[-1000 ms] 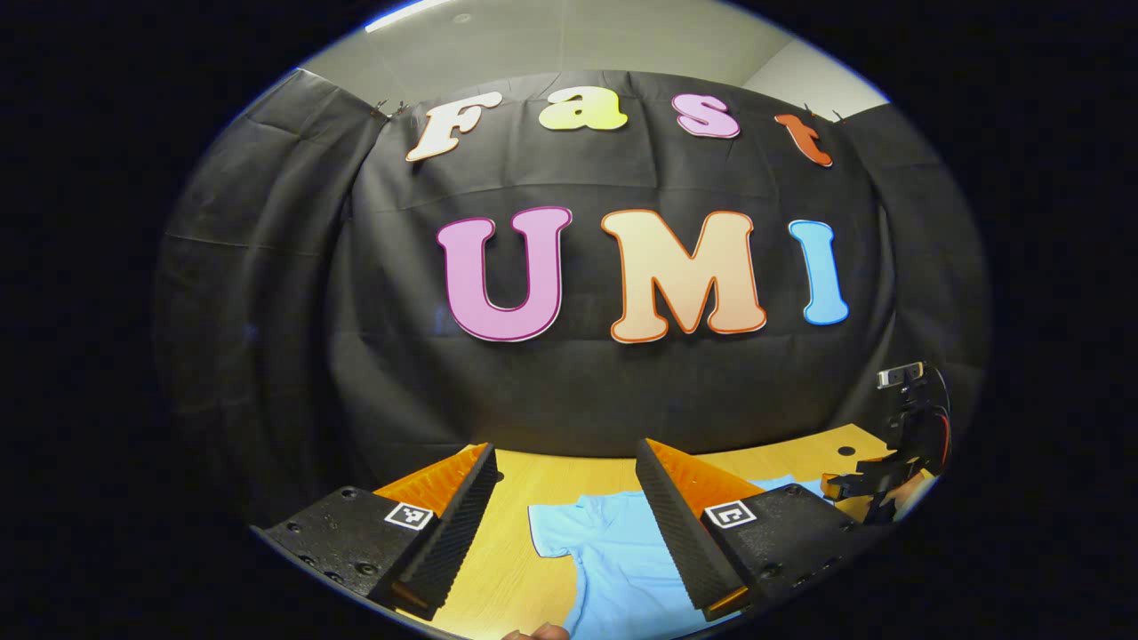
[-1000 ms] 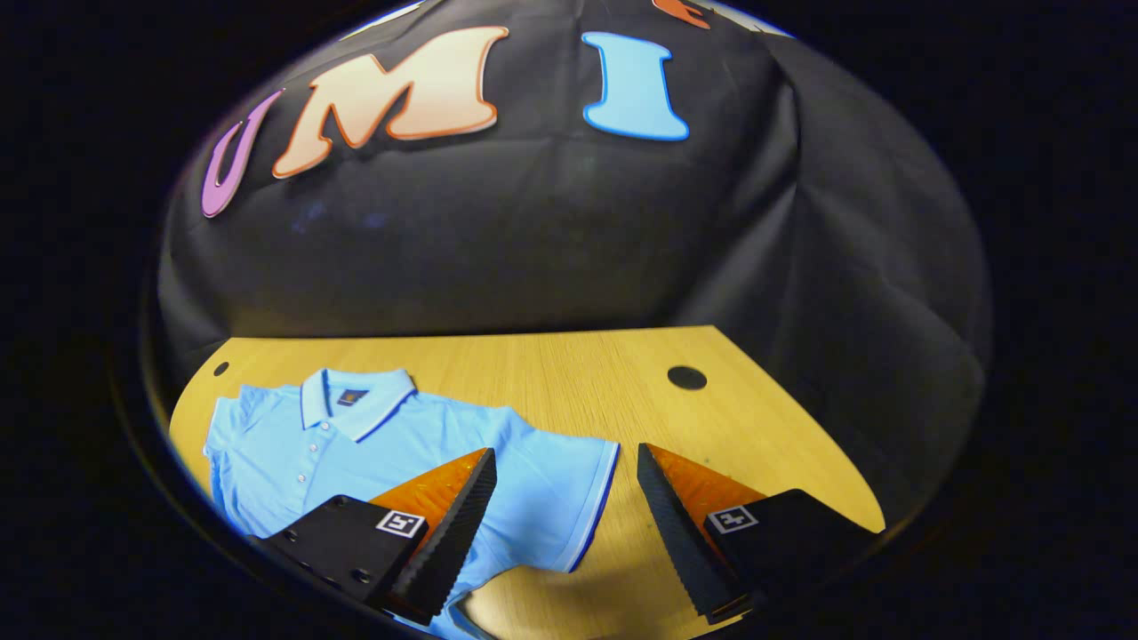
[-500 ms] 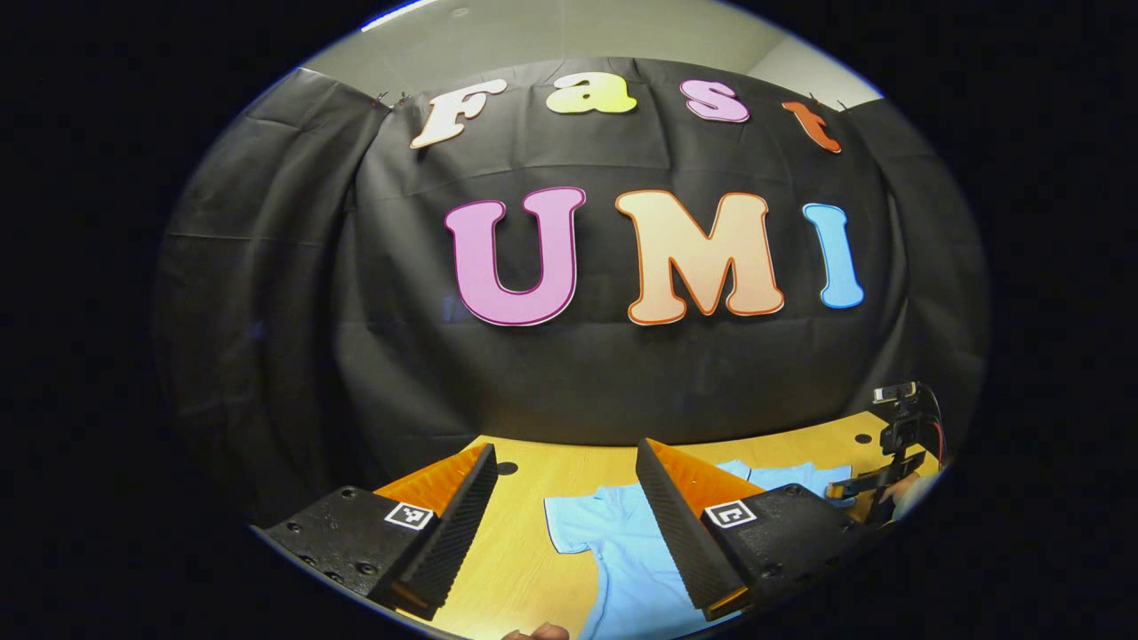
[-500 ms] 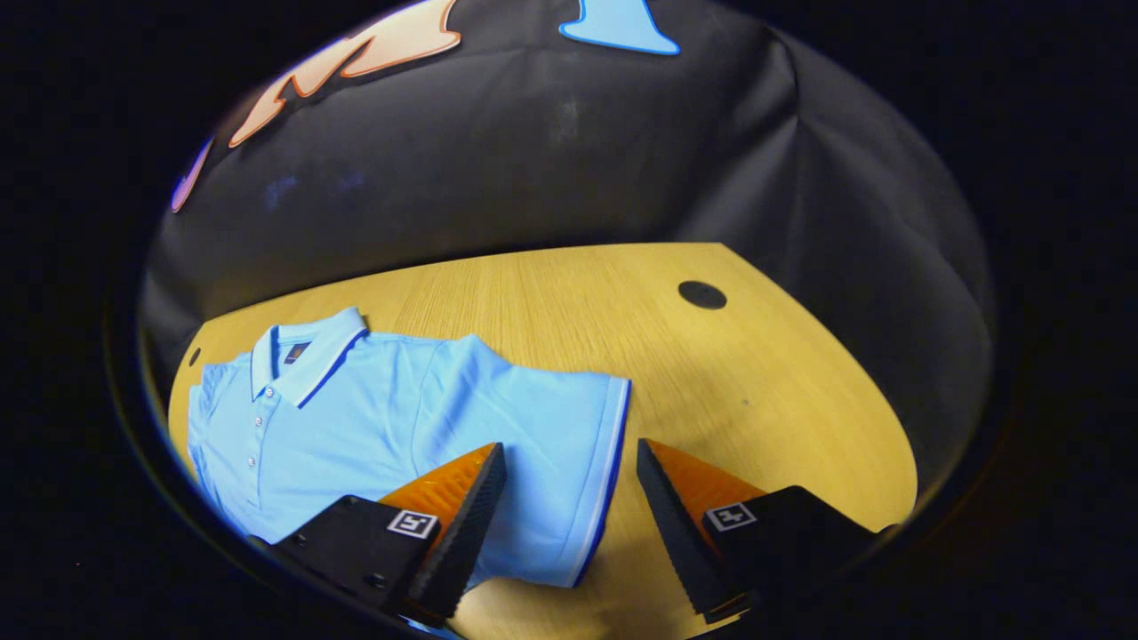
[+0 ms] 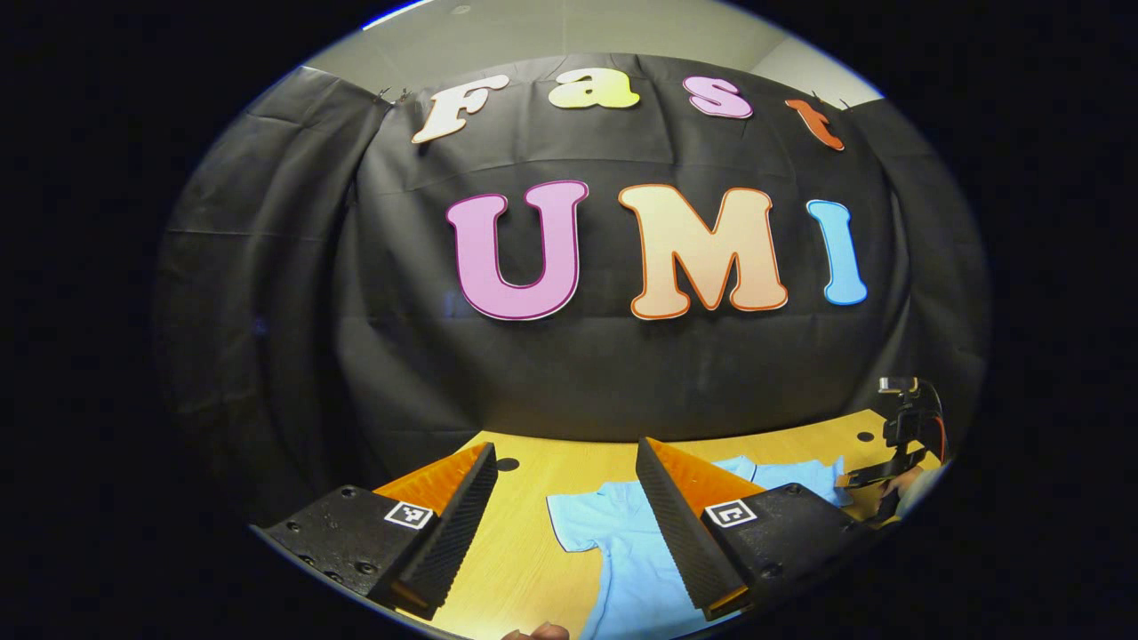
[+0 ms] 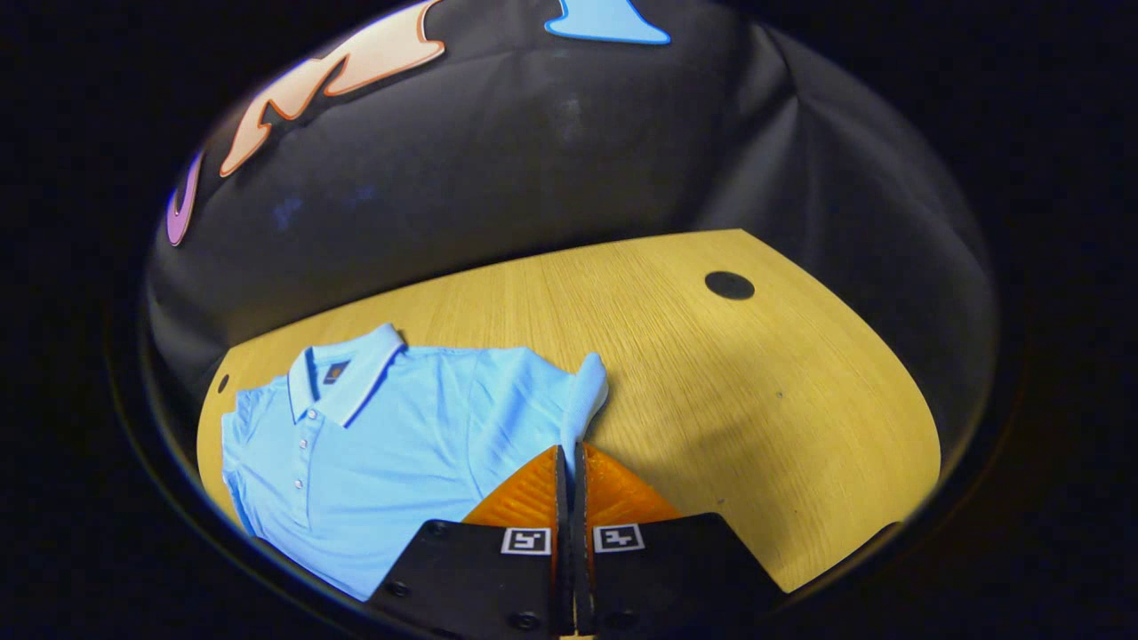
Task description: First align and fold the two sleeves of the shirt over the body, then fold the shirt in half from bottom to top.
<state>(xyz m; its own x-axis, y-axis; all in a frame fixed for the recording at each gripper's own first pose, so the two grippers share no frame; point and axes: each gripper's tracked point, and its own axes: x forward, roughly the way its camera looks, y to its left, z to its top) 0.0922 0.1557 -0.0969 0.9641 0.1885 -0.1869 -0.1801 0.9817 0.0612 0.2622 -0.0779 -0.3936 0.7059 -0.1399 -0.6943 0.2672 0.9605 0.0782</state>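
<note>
Blue shirt [image 6: 391, 462]: lay flat on my wooden table [image 6: 756, 382], collar toward the wall.
Right gripper [image 6: 570, 453]: I had its fingers pressed together on the sleeve [image 6: 582, 400] edge.
Left gripper [image 5: 564, 471]: wide apart, holding nothing, raised above the table.

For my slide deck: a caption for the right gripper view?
Right gripper shut on the blue polo shirt's sleeve on the wooden table.

Shirt [image 6: 391, 444] flat on table [image 6: 756, 382]
</note>
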